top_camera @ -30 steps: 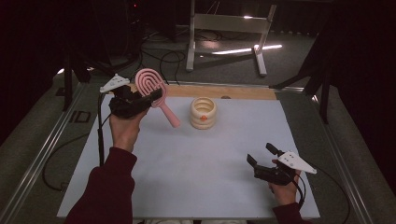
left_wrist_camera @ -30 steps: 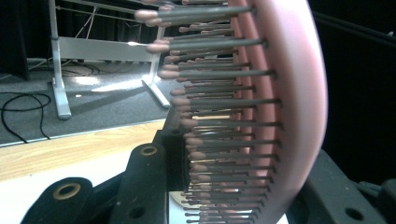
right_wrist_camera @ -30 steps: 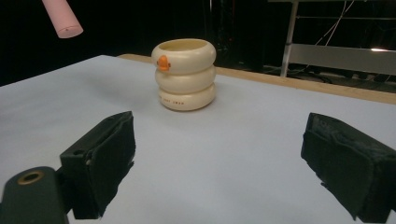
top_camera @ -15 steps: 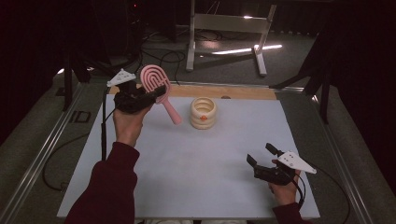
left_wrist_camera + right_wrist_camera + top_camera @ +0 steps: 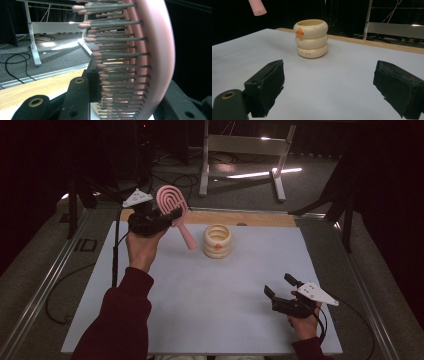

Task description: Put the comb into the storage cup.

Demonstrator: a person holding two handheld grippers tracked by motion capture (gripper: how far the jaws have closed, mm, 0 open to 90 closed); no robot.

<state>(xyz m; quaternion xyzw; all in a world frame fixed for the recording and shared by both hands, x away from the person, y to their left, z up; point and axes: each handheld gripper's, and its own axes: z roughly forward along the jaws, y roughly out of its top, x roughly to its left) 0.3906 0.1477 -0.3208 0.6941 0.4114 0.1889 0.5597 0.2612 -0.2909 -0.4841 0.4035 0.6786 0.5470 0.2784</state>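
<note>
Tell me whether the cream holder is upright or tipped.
Upright: the cream ringed holder stands on its base on the white tabletop, open mouth facing up.

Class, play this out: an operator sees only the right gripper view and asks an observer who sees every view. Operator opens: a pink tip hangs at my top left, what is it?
Observer: The handle end of a pink hairbrush, raised off the table.
Operator: What holds it?
Observer: The left claw, shut on the brush head.
Operator: Which way do the bristles face?
Observer: In the left gripper view they point sideways across one jaw.
Operator: Where does my claw sit?
Observer: The right claw sits open near the table's near right corner, apart from the cream ringed cup.
</note>
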